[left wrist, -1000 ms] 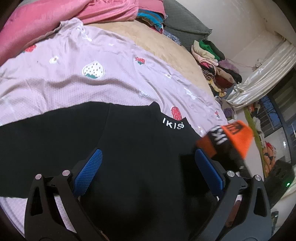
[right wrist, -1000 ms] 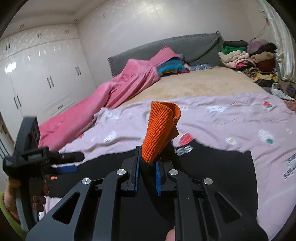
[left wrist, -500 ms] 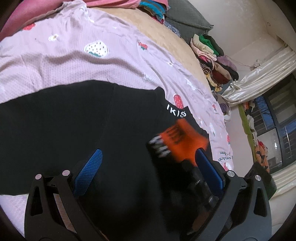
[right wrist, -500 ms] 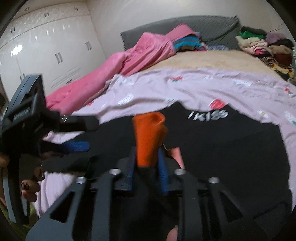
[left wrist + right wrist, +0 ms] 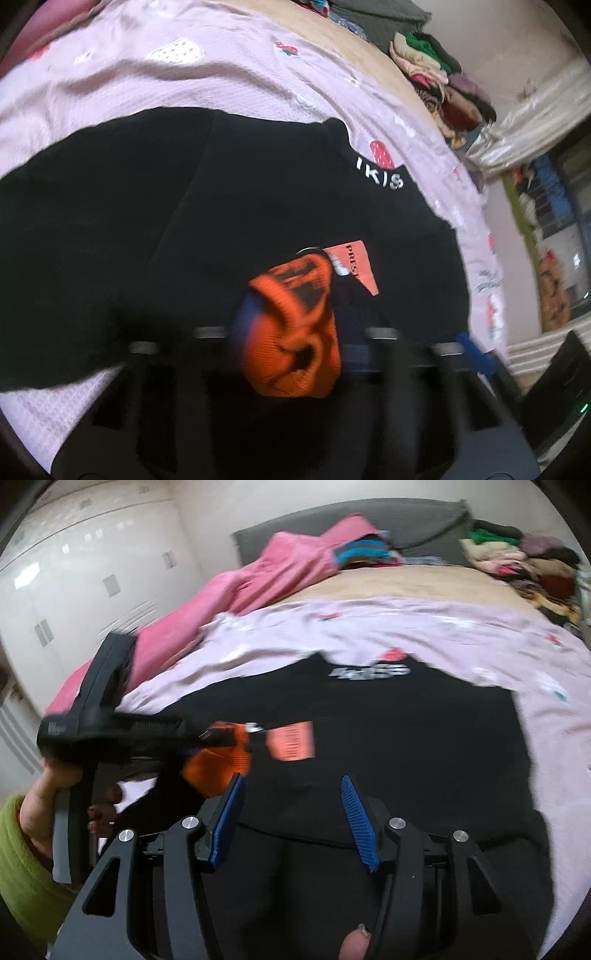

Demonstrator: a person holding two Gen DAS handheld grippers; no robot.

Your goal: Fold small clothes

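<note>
While the orange ribbed-knit cuff with black lettering [image 5: 295,325] lay over the middle of the black long-sleeved top printed with white letters at its neck [image 5: 147,229], we had our left tool [image 5: 291,332] pressed together on it, pinching the knit near its rolled end. Our right tool [image 5: 291,812], just below that cuff on the black top, had just been opening; its blue pads stood apart with only flat black cloth under the gap, and nothing was held there. A salmon paper tag [image 5: 291,740] sat just beside the cuff, toward the top's neck. The black top itself was spread on a pale lilac waffle-weave blanket with strawberry motifs [image 5: 184,81], which covered the bed.

We judged the garment light, soft and limp: it would sag and bunch wherever it was not supported, and thin jersey could slide through smooth pads. The ribbed cuff looked thicker and springier, so it gave the surer bite, and we thought a pinch across a doubled edge or seam better than one on a single layer. The paper tag would tear or slip, so we counted it a poor hold.
</note>
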